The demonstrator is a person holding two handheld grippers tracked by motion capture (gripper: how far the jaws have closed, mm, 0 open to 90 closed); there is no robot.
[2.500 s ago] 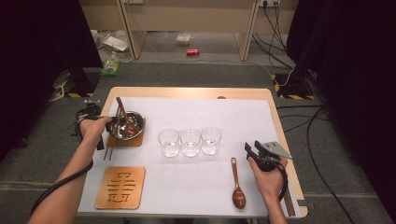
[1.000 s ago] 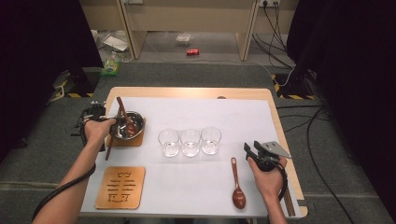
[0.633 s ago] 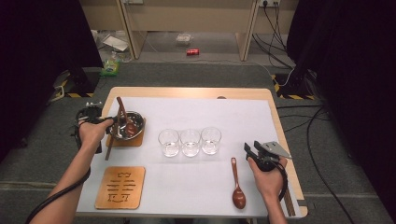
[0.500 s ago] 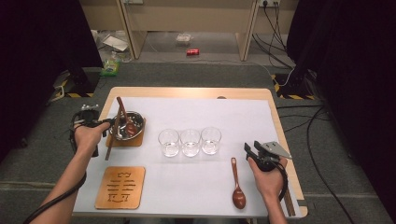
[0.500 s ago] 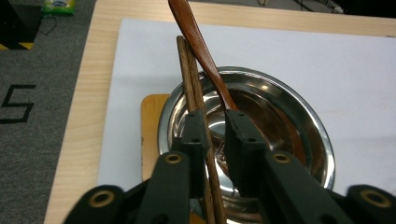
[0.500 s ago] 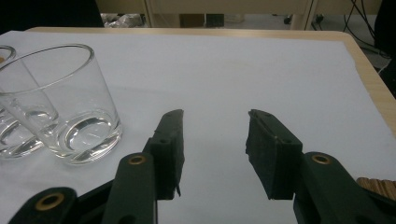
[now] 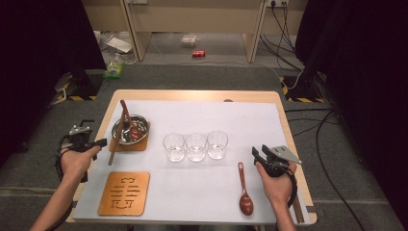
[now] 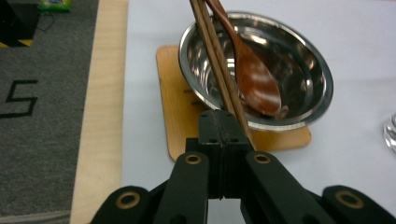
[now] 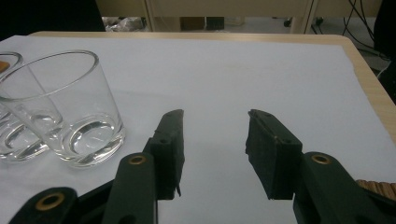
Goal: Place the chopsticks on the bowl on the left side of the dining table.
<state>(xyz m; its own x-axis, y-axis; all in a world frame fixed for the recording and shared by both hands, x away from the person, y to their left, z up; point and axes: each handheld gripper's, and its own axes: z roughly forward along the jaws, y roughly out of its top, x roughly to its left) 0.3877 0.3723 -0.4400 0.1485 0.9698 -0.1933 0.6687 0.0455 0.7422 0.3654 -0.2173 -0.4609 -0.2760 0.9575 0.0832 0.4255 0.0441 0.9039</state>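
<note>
Left gripper withdrawn from round steel bowl to table's left edge; jaws just closed together, nothing clamped. Brown wooden chopsticks left leaning on bowl rim. Right gripper held apart over bare white cloth.

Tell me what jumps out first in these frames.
The steel bowl at the table's left, sitting on a wooden coaster with a brown spoon in it and chopsticks across its rim. The left hand-held gripper sits just short of it, jaws shut and empty, having just been closing. Mid-table stands a row of three clear glasses; a second spoon lies beside the open right hand-held gripper.
</note>
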